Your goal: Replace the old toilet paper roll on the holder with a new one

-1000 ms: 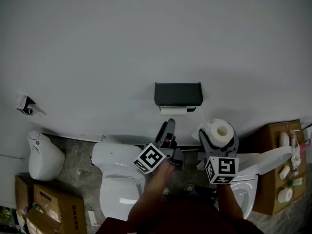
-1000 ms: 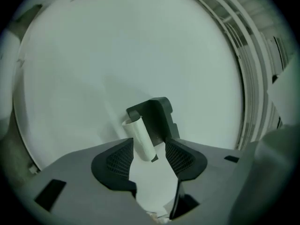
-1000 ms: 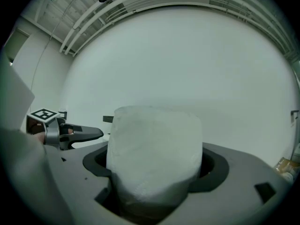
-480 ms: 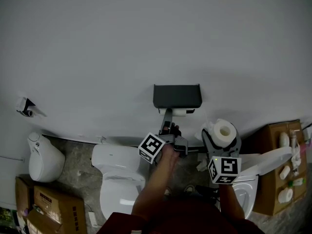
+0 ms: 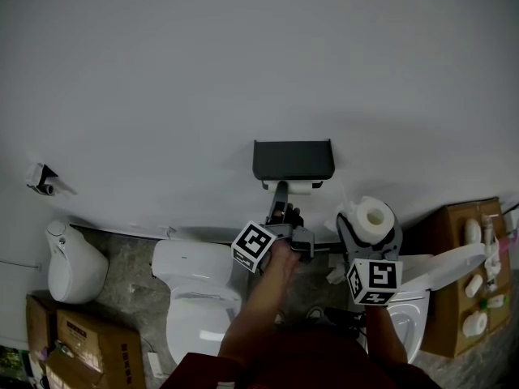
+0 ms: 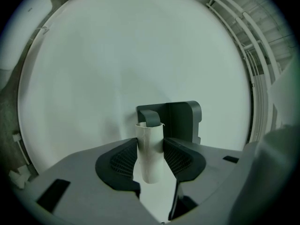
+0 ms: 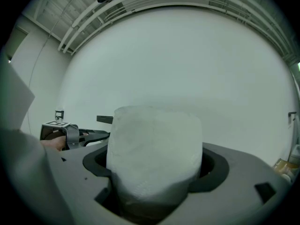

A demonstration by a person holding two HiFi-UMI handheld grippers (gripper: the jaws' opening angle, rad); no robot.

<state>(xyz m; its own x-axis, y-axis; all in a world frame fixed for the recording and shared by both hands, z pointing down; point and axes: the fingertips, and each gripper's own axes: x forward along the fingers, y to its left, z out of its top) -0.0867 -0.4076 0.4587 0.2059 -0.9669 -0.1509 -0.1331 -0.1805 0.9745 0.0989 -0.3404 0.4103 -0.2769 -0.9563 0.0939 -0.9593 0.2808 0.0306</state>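
Old tube (image 6: 150,161) is bare core, no paper left, hanging on the black holder (image 6: 180,121) on the wall. In head view its long axis runs 9-to-3 along the wall, just under the holder's shelf. In my L gripper view it runs 12-to-6, w/ the holder's arm hooked into the open end at 12. My L gripper (image 6: 150,143) has just been closing, & both pads now sit on the tube's sides.

New roll (image 5: 370,215) is full, clamped in my R gripper (image 5: 367,227) at 4 o'clock from the holder, apart from it. Its core hole faces up at the head cam, axis upright between the jaws.

Cardboard box (image 5: 456,229) at 3 o'clock holds small white bottles (image 5: 473,232).

L forearm reaches from 6 toward 12, gripper aimed at the holder. R hand sits lower, at 5, gripper aimed at the wall too.
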